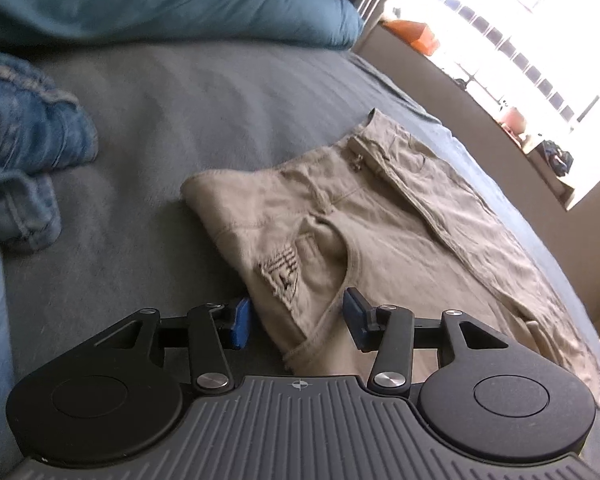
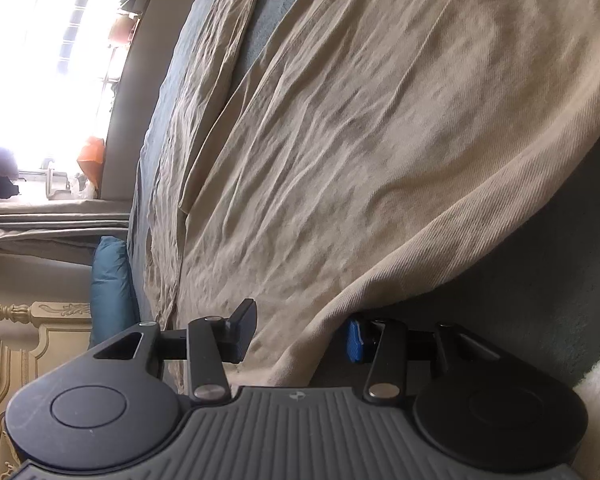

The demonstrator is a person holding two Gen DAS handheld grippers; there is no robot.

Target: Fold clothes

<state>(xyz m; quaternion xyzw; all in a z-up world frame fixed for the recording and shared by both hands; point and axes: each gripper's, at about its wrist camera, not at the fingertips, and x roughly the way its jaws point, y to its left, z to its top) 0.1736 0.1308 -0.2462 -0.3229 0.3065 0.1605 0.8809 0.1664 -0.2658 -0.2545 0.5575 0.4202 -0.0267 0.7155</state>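
Beige trousers (image 1: 380,208) lie spread on the grey bed (image 1: 180,120), waist and gaping pocket nearest the left wrist camera. My left gripper (image 1: 298,320) is closed around the waist corner. The cloth fills the gap between the jaws and both blue pads touch it. In the right wrist view the picture is rolled sideways, and a wrinkled trouser leg (image 2: 380,140) fills most of it. My right gripper (image 2: 300,340) holds the leg's edge, one finger over the cloth and the blue pad (image 2: 354,340) tucked under it.
A pile of blue jeans (image 1: 24,140) sits at the left of the bed, and a teal pillow (image 1: 160,0) lies at its head. A bright window (image 1: 520,20) with a cluttered sill runs along the bed's far side. A carved cream headboard (image 2: 40,340) shows in the right wrist view.
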